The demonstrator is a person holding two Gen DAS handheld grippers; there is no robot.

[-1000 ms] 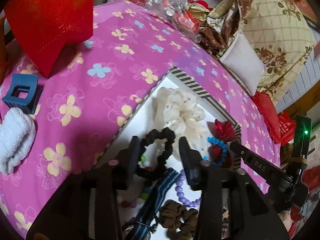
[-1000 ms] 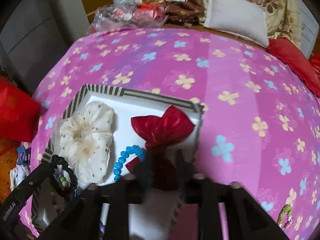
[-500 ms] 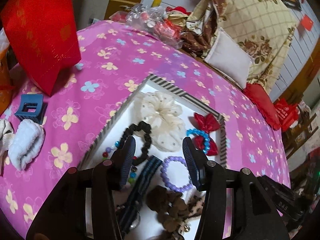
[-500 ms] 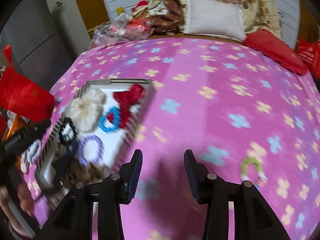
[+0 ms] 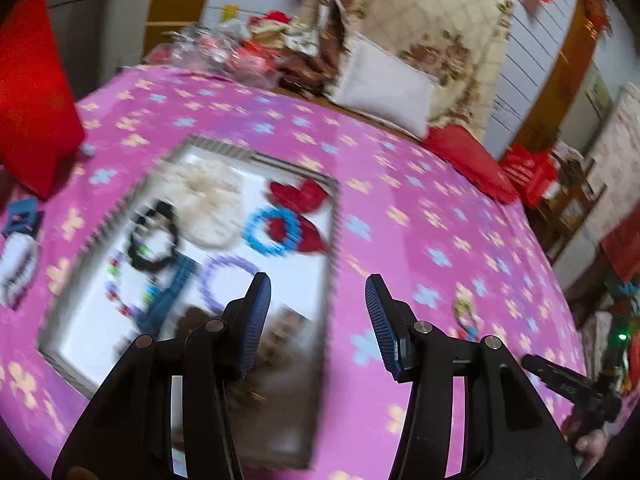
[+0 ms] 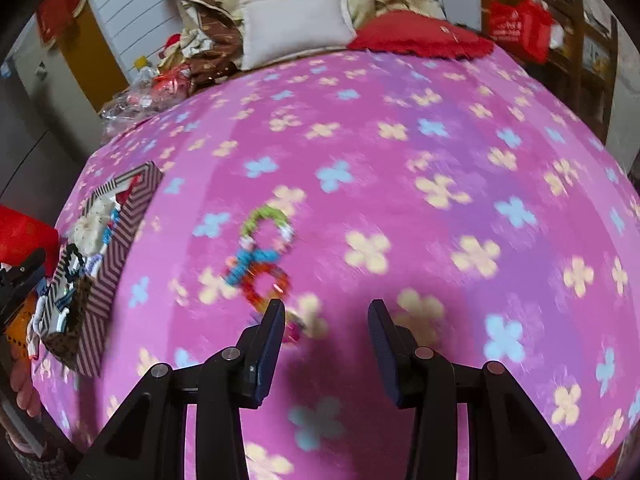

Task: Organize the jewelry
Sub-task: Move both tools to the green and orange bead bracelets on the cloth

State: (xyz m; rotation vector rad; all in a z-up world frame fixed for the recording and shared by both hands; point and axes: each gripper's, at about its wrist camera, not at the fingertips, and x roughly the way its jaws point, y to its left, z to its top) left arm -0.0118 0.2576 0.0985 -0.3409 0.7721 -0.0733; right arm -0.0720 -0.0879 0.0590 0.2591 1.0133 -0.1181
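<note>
**Bracelets loose on the blanket, tray to the side**

Two beaded bracelets, blurred, lie on the pink flowered blanket, well apart from the striped tray. One right gripper hangs just beside them, jaws apart, empty. One left gripper hangs over the tray's near edge, jaws apart. Bare blanket surrounds the bracelets.

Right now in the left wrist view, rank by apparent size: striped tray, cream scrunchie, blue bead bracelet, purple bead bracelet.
1. striped tray, by far the largest.
2. cream scrunchie.
3. blue bead bracelet and purple bead bracelet: they look about alike, and motion blur leaves the order unsure.
</note>
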